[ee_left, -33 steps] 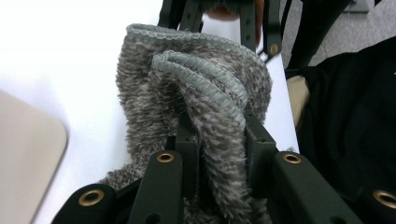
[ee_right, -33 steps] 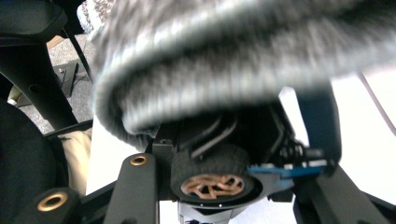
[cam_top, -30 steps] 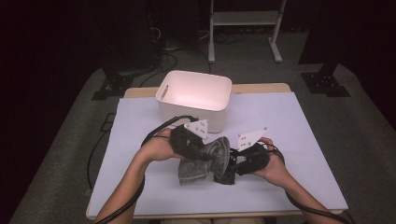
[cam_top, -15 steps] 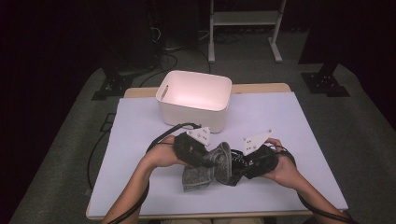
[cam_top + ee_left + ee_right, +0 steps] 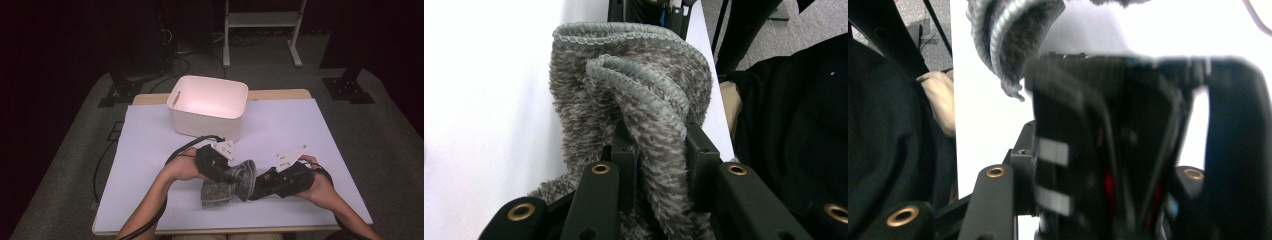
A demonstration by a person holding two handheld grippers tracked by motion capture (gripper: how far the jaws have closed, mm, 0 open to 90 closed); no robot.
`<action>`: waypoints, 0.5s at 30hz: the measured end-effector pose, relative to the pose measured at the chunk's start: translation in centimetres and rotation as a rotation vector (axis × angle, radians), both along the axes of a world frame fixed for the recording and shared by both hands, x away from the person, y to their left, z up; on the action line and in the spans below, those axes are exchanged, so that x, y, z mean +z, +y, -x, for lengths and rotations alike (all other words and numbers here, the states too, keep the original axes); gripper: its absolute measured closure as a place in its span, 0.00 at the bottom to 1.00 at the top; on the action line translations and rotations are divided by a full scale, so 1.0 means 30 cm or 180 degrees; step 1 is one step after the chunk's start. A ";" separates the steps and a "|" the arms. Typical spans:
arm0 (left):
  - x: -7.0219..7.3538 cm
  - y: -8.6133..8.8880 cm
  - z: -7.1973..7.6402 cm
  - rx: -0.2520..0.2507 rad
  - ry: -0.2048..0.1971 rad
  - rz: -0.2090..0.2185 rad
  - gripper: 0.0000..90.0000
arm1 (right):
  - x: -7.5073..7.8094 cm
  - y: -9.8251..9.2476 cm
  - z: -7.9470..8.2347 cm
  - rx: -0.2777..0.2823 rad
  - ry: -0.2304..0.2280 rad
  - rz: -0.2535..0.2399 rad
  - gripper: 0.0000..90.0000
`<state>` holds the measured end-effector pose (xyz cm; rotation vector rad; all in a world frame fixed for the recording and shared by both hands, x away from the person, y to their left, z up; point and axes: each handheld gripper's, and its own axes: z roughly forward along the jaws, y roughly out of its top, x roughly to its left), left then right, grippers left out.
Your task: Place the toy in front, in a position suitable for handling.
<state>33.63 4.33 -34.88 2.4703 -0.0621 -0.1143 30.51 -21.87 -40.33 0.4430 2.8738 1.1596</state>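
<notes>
A grey fuzzy cloth (image 5: 220,192) lies bunched on the white-covered table (image 5: 150,140) near its front edge. My left gripper (image 5: 235,175) is shut on a raised fold of it; in the left gripper view both jaws pinch the hemmed fold (image 5: 624,100) at the left gripper (image 5: 659,150). My right gripper (image 5: 257,190) comes in from the right and meets the cloth's right side. In the right gripper view a blurred black item with white stripes (image 5: 1128,110) sits between the jaws of the right gripper (image 5: 1108,165), with the grey cloth (image 5: 1008,30) just beyond.
A white plastic bin (image 5: 207,117) stands at the back middle of the table, its inside bare. A black cable (image 5: 185,147) loops from the left gripper toward the bin. A white metal stand (image 5: 260,20) is on the floor behind the table.
The left hand has sunk toward the table with the cloth. The right hand has slid to the right, and the cloth now stretches between the two grippers.
</notes>
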 end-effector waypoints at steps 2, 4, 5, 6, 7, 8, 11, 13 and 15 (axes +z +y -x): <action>-0.002 -0.007 0.001 -0.0019 0.0004 -0.0005 0.80 | -0.008 -0.018 0.006 -0.0027 0.0036 -0.0012 0.61; -0.003 -0.014 0.002 -0.0043 0.0000 -0.0016 0.80 | -0.018 -0.036 0.012 -0.0050 0.0063 -0.0033 0.61; -0.004 -0.017 0.003 -0.0044 0.0001 -0.0014 0.80 | -0.022 -0.044 0.014 -0.0051 0.0071 -0.0035 0.61; -0.005 -0.020 0.005 -0.0044 0.0010 -0.0013 0.80 | -0.027 -0.054 0.016 -0.0067 0.0100 -0.0049 0.61; -0.005 -0.023 0.005 -0.0058 0.0003 -0.0021 0.80 | -0.032 -0.063 0.019 -0.0071 0.0112 -0.0059 0.61; -0.007 -0.026 0.007 -0.0068 0.0003 -0.0024 0.80 | -0.039 -0.072 0.022 -0.0070 0.0124 -0.0067 0.61; -0.009 -0.033 0.008 -0.0084 0.0001 -0.0031 0.80 | -0.064 -0.095 0.039 -0.0081 0.0168 -0.0022 0.61; -0.012 -0.040 0.008 -0.0094 0.0005 -0.0042 0.80 | -0.080 -0.111 0.046 -0.0096 0.0195 -0.0035 0.60; -0.015 -0.049 0.011 -0.0108 0.0021 -0.0042 0.80 | -0.094 -0.126 0.051 -0.0115 0.0245 -0.0061 0.60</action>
